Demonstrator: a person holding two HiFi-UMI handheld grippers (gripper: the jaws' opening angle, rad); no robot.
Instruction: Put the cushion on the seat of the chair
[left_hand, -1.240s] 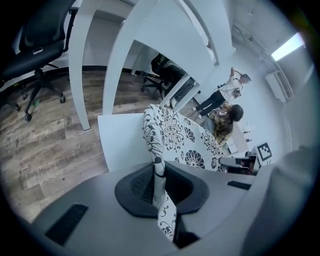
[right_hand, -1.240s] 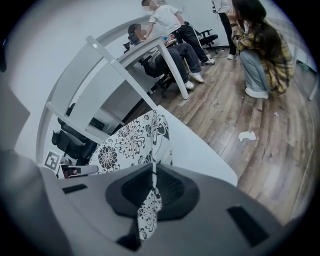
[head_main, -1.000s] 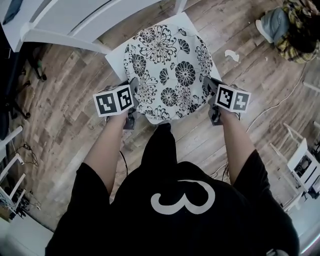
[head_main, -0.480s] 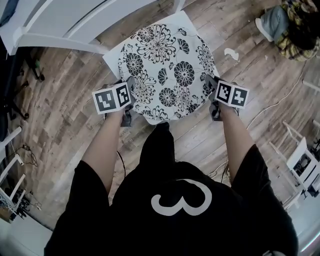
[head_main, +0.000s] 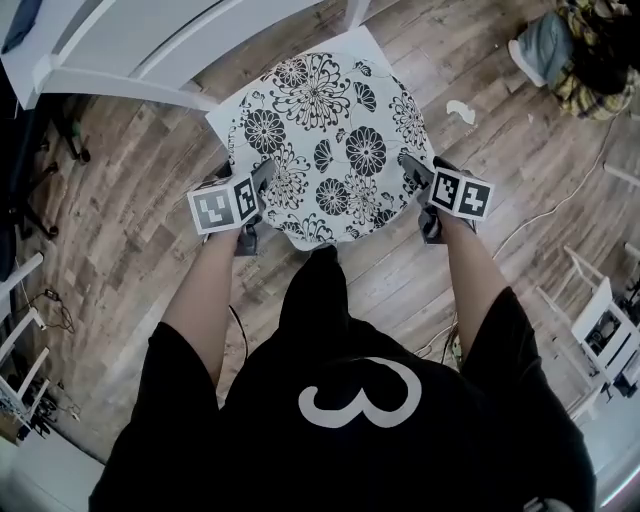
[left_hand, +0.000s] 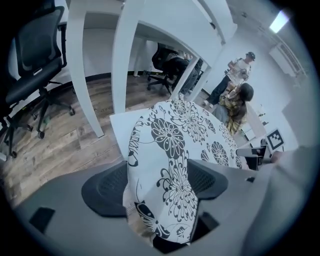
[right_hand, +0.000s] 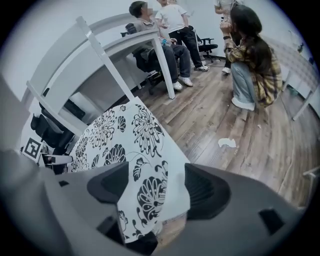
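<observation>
“Two grippers are at the cushion (head_main: 330, 140), is this right?”

“Yes. The left gripper (head_main: 262, 172) is at its left edge and the right gripper (head_main: 412, 165) is at its right edge. So the round cushion with black flowers lies between them and a little ahead of both.”

“Do they squeeze it?”

“No. In the left gripper view the jaws of the left gripper (left_hand: 157, 181) are opening. The edge of the cushion (left_hand: 170, 145) stands between the pads, but they are spread wide and do not press it. In the right gripper view it is the same. The jaws of the right gripper (right_hand: 157, 187) are opening, the edge of the cushion (right_hand: 132, 145) is between them, and a gap shows beside the right pad.”

“And what is under the cushion?”

“The white chair seat (head_main: 224, 117). The cushion lies on it and covers nearly all of it. Only corners come out, one just beyond the left gripper and one at the far side.”

“What is around?”

“The wooden floor (head_main: 140, 220) is below both grippers. A white table frame (head_main: 150, 55) is beyond the left gripper. A small crumpled paper (head_main: 462, 110) lies on the floor beyond the right gripper. Far ahead of the right gripper there are several people (right_hand: 250, 60).”
</observation>
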